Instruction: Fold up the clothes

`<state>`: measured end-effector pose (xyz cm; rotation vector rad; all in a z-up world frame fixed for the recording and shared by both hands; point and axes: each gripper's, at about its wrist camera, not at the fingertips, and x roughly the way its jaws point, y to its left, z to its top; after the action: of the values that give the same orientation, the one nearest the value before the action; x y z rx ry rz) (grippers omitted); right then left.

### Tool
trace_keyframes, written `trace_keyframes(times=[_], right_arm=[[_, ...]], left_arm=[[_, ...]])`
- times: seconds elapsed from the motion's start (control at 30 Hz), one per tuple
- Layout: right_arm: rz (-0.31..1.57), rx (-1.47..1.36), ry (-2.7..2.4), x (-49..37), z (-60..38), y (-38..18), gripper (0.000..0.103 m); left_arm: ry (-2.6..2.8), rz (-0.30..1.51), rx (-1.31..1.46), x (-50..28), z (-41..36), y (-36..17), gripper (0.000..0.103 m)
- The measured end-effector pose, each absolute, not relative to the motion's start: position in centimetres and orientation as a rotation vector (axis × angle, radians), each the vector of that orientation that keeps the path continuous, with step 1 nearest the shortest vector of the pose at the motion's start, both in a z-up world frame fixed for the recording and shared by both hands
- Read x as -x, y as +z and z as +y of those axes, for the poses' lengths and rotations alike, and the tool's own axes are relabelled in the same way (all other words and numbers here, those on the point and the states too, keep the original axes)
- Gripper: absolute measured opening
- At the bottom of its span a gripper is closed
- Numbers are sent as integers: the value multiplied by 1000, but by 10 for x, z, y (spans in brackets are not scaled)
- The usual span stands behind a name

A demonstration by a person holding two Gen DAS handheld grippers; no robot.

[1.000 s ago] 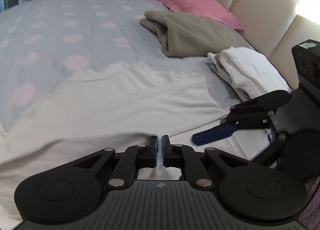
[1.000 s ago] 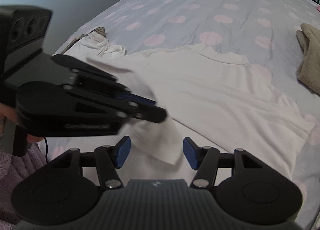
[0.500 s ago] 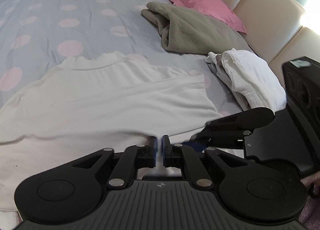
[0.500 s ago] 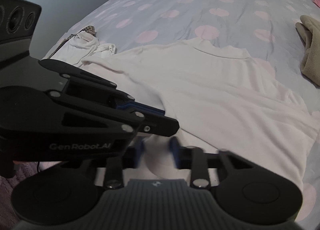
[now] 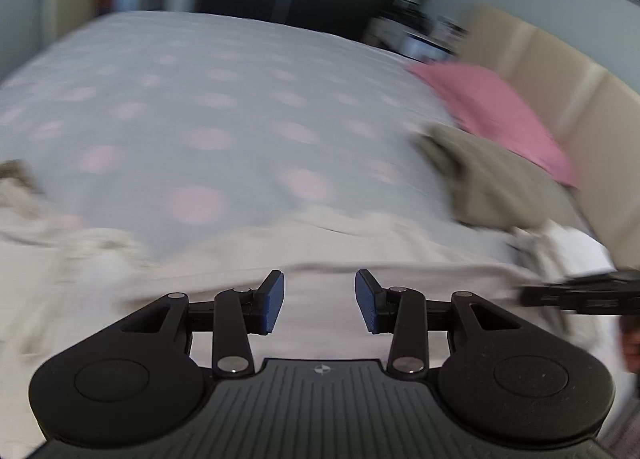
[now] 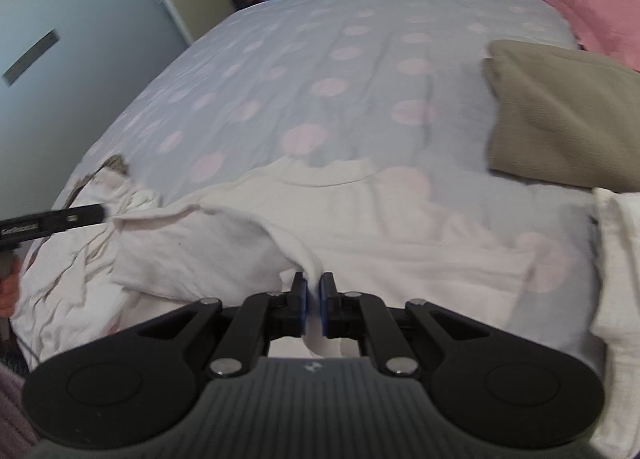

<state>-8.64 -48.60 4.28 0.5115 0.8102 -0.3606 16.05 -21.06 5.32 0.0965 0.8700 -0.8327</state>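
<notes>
Lettering appears in one place only: pale print on the side of the left gripper [image 6: 52,220], at the left edge of the right wrist view. It is blurred and cannot be read with confidence. A small round emblem sits on the ribbed body of each gripper at lower centre of both views; it carries no letters. Nothing else bears legible text.

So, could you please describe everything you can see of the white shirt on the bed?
The white shirt is soft, thin knit, lying mostly flat and creased across the near edge of the dotted bedspread, collar pointing away. One part is folded over towards the middle. The right gripper is closing on a bunched fold of its near edge. The left gripper, opening, has no cloth between its pads. Rumpled white laundry lies at one end, a folded white pile at the other.
</notes>
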Motion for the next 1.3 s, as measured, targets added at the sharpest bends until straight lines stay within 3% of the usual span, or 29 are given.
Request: trace_keyframes(times=[0.37,0.5,0.8,0.87,0.93,1.0,1.13,1.3], right_arm=[[935,-593,-467,95,-523,-5,9],[933,-590,-472,95,-523,-6,12],[953,-599,-469,86,-532,-16,12],[955,-598,-465,85,-534,-17,12],[959,-603,-461,84,-535,-20,12],[956,-615,-446,85,-536,-18,10],[923,-636,-432,92,-540,-7,9],[910,-637,-532,104,-565,0,8]], left_arm=[[-719,1008,-220,-209,-174,-4,37],[-747,976,-251,-213,-182,-20,37],[-733,1032,-104,-262,-194,-31,37],[-737,1049,-112,-267,-198,-41,32],[-752,1053,-111,-271,-200,-49,12],[-795,1024,-86,-272,-200,-49,2],[-868,915,-124,-270,-208,-27,2],[-770,910,-207,-283,-210,-24,2]])
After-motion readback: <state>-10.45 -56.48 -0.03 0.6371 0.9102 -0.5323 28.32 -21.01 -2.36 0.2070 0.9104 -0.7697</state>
